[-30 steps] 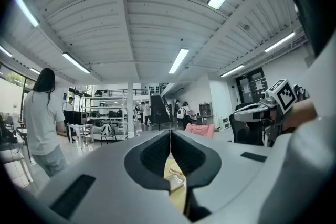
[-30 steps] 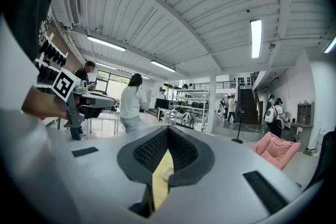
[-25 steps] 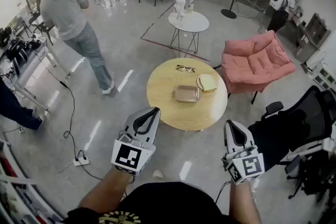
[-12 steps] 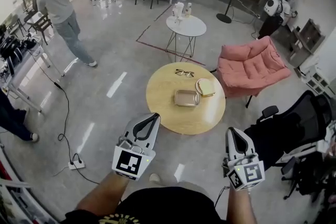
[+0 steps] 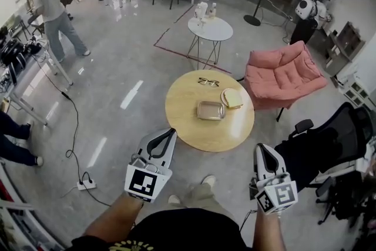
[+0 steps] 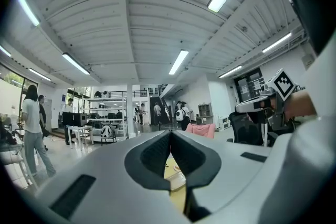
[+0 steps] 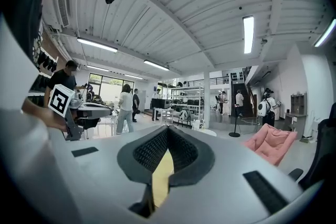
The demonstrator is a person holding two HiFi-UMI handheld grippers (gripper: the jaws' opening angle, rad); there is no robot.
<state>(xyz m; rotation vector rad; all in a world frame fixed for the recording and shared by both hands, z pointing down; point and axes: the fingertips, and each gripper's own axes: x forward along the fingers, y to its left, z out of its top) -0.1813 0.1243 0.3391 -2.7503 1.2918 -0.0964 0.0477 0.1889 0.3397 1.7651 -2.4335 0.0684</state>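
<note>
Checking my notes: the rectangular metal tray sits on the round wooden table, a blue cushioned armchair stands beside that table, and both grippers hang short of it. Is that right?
No: the cushioned armchair is pink, not blue, as the head view shows. The rest holds: the rectangular metal tray sits on the round wooden table, and the left gripper and right gripper hang short of it.

Two handheld grippers, dark top

The left gripper [image 5: 171, 131] and right gripper [image 5: 261, 146] have pale grey shells with black ribbed pads [image 6: 155, 155] lining the jaws. Each carries a white cube [image 5: 145, 181] printed with black square markers. The person wears a black top [image 5: 176, 238], apparently yellow-printed, and khaki trousers [image 5: 202, 201].
</note>
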